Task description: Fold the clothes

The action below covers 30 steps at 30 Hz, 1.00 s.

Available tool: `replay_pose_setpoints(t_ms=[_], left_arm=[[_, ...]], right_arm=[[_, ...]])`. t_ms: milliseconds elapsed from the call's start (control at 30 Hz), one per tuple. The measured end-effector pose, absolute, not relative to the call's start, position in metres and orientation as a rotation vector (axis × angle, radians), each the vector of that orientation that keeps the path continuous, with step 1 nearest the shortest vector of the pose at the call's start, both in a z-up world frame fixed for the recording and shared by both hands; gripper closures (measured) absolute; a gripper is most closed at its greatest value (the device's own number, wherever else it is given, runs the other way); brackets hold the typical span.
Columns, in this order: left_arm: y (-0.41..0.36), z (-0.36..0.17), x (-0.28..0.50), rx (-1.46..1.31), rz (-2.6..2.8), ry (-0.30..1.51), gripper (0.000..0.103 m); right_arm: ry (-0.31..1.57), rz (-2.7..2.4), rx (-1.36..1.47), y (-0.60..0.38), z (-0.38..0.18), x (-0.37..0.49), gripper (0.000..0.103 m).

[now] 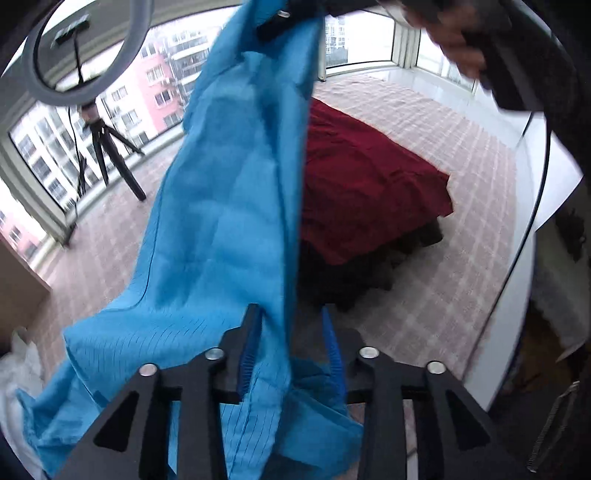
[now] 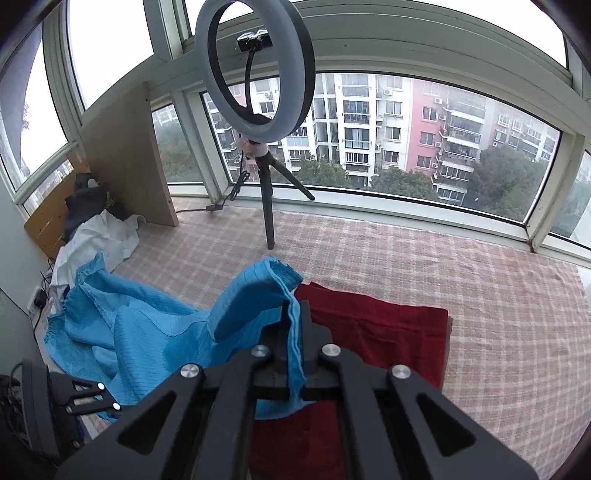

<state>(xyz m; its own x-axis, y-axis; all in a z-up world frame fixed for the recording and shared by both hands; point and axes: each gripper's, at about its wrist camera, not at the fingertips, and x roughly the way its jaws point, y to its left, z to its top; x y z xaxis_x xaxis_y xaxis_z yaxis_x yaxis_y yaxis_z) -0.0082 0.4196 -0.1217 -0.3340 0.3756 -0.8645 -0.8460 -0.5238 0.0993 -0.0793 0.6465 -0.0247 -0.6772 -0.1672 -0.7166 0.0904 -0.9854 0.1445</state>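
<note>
A blue pinstriped garment (image 1: 225,206) hangs stretched between both grippers above the plaid-covered surface. My left gripper (image 1: 291,332) has its blue-padded fingers apart, with the cloth running between them; whether it grips is unclear. My right gripper (image 2: 293,314) is shut on an edge of the blue garment (image 2: 147,332), which drapes to the left. The right gripper also shows at the top of the left wrist view (image 1: 284,14), holding the cloth's upper end. A dark red garment (image 1: 369,177) lies flat on the surface, also seen in the right wrist view (image 2: 376,328).
A ring light on a black tripod (image 2: 258,110) stands by the window. White clothes (image 2: 99,236) are heaped at the left beside a wooden board (image 2: 125,155). The plaid cover (image 2: 480,295) spreads to the right. Its white edge (image 1: 517,295) lies at the right.
</note>
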Motion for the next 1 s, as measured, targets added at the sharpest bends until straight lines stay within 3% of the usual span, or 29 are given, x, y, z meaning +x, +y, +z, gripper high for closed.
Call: replay_pose_setpoints(t_ms=[67, 133, 167, 367, 533, 767, 1000], left_arm=[[0.422, -0.126, -0.009, -1.073, 1.968, 0.718, 0.071], [0.418, -0.125, -0.02, -1.115, 1.981, 0.65, 0.1], [0.417, -0.121, -0.024, -1.129, 1.98, 0.607, 0.103], [0.385, -0.041, -0.034, -1.008, 1.978, 0.438, 0.103], [0.318, 0.074, -0.042, -0.814, 2.073, 0.339, 0.103], [0.219, 0.224, -0.03, -0.515, 2.227, 0.373, 0.103], [0.147, 0.259, -0.022, -0.47, 2.282, 0.351, 0.103]], right_arm=[[-0.16, -2.757, 1.168, 0.646, -0.02, -0.078, 0.102], [-0.151, -2.777, 1.132, 0.642, -0.009, -0.075, 0.102], [-0.146, -2.787, 1.114, 0.64, -0.004, -0.073, 0.102], [-0.064, -2.855, 0.9, 0.613, 0.076, -0.064, 0.103], [0.067, -2.881, 0.591, 0.558, 0.2, -0.044, 0.103], [0.18, -2.857, 0.217, 0.468, 0.355, 0.0, 0.103], [0.226, -2.837, 0.214, 0.395, 0.41, -0.001, 0.103]])
